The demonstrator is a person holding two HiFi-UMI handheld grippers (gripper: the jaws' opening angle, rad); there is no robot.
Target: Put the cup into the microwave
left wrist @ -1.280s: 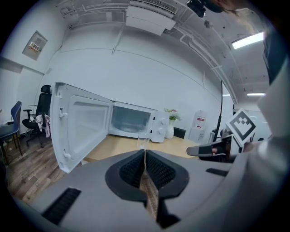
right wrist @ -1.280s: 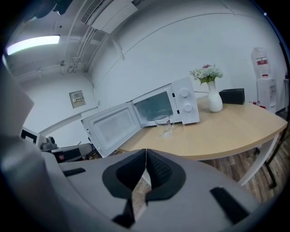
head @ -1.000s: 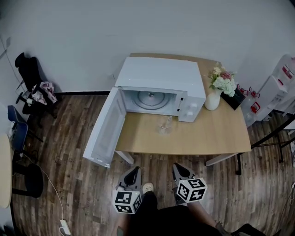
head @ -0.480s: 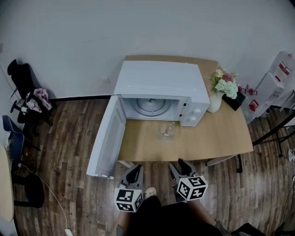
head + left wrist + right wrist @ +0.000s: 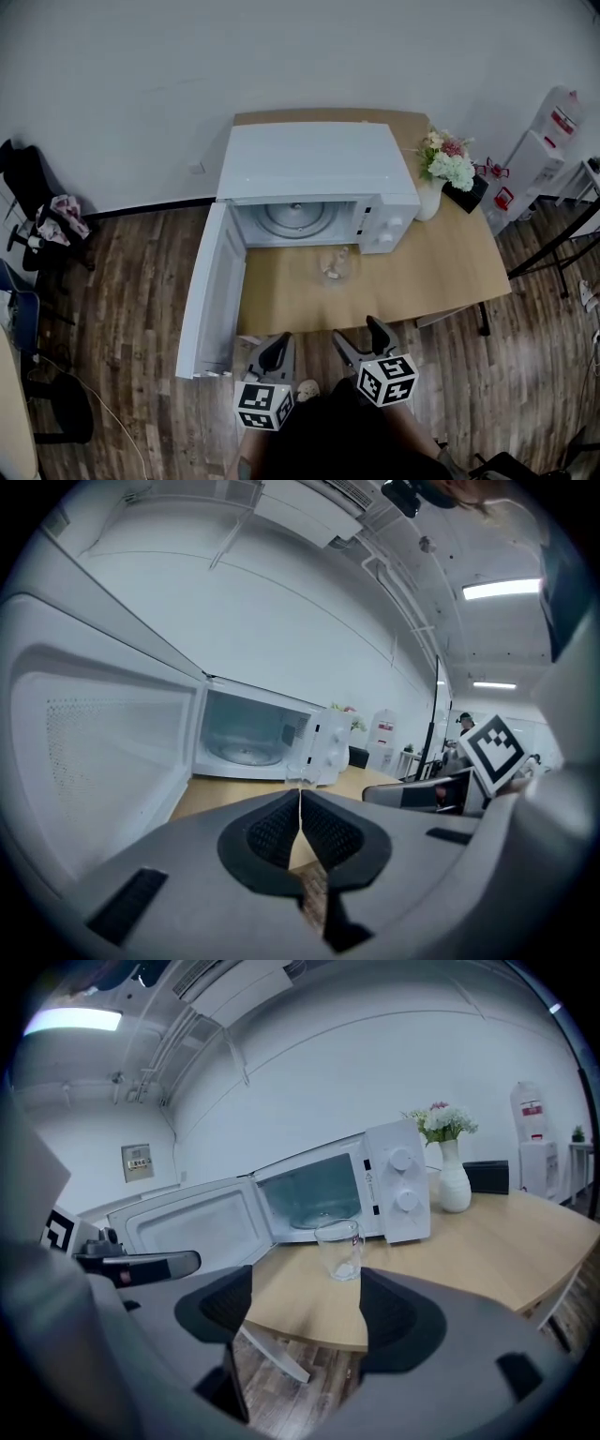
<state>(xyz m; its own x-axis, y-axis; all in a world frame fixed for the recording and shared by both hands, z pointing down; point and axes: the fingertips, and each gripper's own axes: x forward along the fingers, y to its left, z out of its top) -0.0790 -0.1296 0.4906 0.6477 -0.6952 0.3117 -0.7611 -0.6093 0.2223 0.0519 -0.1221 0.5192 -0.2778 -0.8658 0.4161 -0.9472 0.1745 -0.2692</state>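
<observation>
Clear, perhaps glass cup [image 5: 339,1249] on wood table [image 5: 441,272]; right tool [image 5: 306,1312] just opening, empty; left tool [image 5: 300,822] closed.

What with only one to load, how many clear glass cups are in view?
1: the clear glass cup stands on the wooden table before the open white microwave.

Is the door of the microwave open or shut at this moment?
Open. The door stands swung out at the left side of the microwave, and the turntable inside is in plain sight.
</observation>
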